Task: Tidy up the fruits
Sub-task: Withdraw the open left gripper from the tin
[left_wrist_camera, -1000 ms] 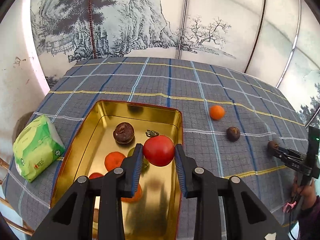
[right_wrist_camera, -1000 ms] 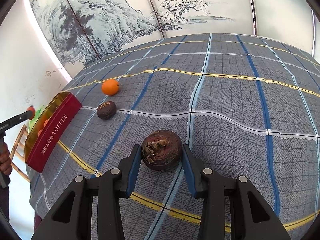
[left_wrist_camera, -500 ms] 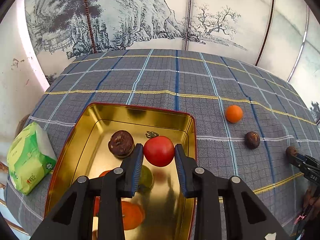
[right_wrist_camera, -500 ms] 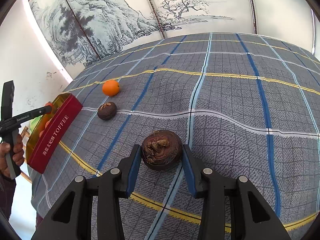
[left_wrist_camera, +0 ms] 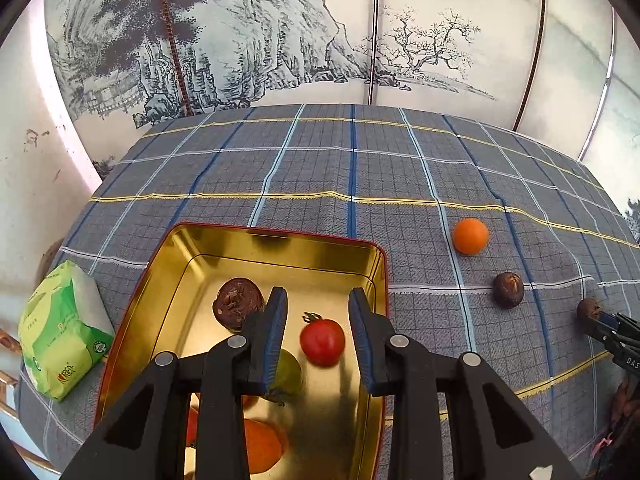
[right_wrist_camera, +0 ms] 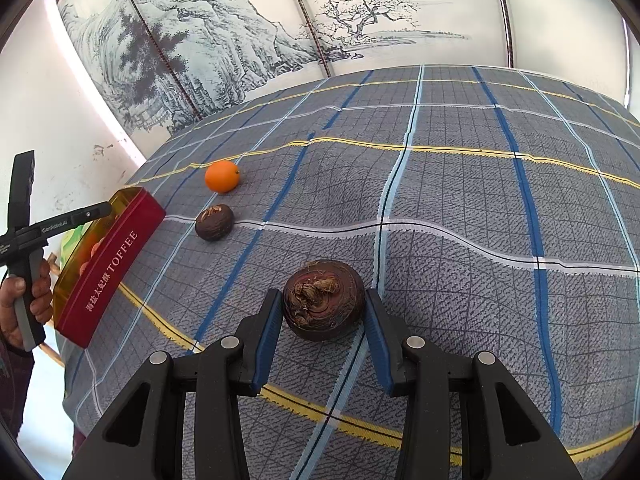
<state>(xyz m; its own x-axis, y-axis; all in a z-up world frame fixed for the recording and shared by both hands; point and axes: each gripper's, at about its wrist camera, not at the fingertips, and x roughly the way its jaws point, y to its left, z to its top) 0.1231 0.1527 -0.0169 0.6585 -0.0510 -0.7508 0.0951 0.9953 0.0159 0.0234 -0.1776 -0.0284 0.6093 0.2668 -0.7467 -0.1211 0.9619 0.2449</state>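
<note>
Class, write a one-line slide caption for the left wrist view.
Left gripper open above a red tomato lying in the gold tin.

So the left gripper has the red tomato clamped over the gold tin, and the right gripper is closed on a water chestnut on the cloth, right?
Not quite. The left wrist view shows the tomato down inside the gold tin, clear of the left gripper. The right gripper is closed on the water chestnut.

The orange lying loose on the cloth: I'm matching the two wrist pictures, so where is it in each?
Left wrist: the orange lies right of centre, beyond the tin's far right corner.
Right wrist: the orange lies upper left.
Shared landmark: the dark brown fruit beside it.
</note>
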